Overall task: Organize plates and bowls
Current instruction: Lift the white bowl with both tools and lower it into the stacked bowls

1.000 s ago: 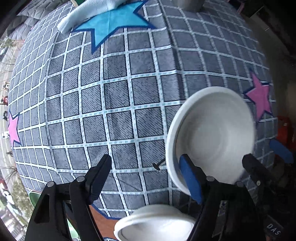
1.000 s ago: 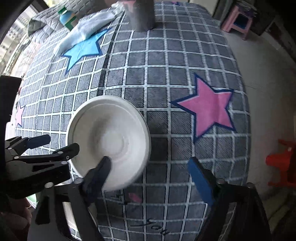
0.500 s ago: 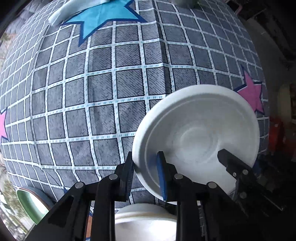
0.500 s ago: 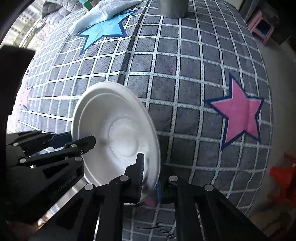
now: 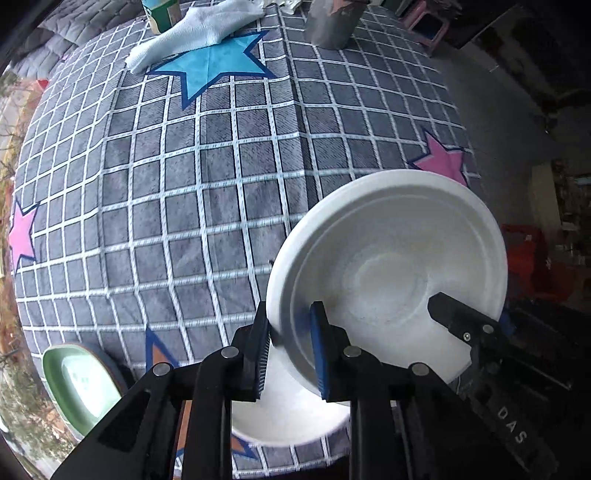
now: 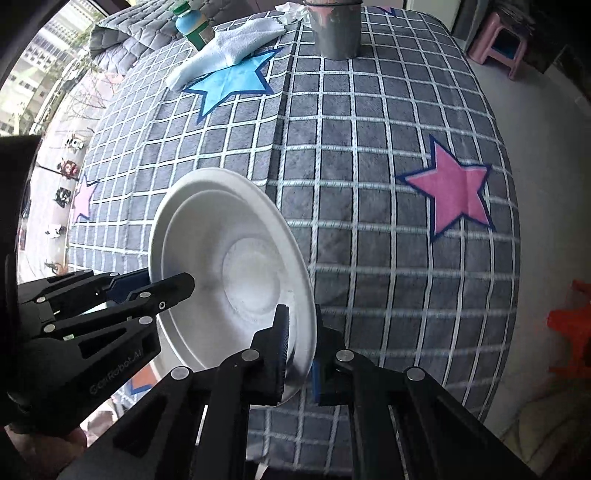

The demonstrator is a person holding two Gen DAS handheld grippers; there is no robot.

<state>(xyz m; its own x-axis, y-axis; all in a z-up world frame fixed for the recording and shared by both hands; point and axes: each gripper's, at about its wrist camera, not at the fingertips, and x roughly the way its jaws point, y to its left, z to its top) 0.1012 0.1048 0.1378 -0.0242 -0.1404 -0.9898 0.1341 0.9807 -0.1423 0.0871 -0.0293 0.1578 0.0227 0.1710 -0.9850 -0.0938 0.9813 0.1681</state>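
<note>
A white bowl [image 5: 388,266] hangs tilted above the checked tablecloth [image 5: 207,184], held at two sides of its rim. My left gripper [image 5: 290,317] has its jaws closing, with the bowl's left rim between them and the pads pressing on it. My right gripper [image 6: 299,332] is shut on the opposite rim of the bowl [image 6: 236,258]. Each wrist view shows the other gripper on the far rim: right gripper [image 5: 454,314], left gripper [image 6: 147,286]. A second white bowl [image 5: 288,413] sits on the cloth below. A green plate [image 5: 77,384] lies at the near left edge.
A grey metal cup [image 6: 336,29], a white cloth [image 6: 229,48] and a bottle [image 6: 194,26] stand at the table's far side. Beyond the right edge [image 6: 513,258] are a pink stool [image 6: 498,40] and an orange one [image 6: 569,332].
Both grippers went from wide open to closed on opposite rims of the white bowl. The bowl then rose off the cloth and tilted, and both hands moved up.
</note>
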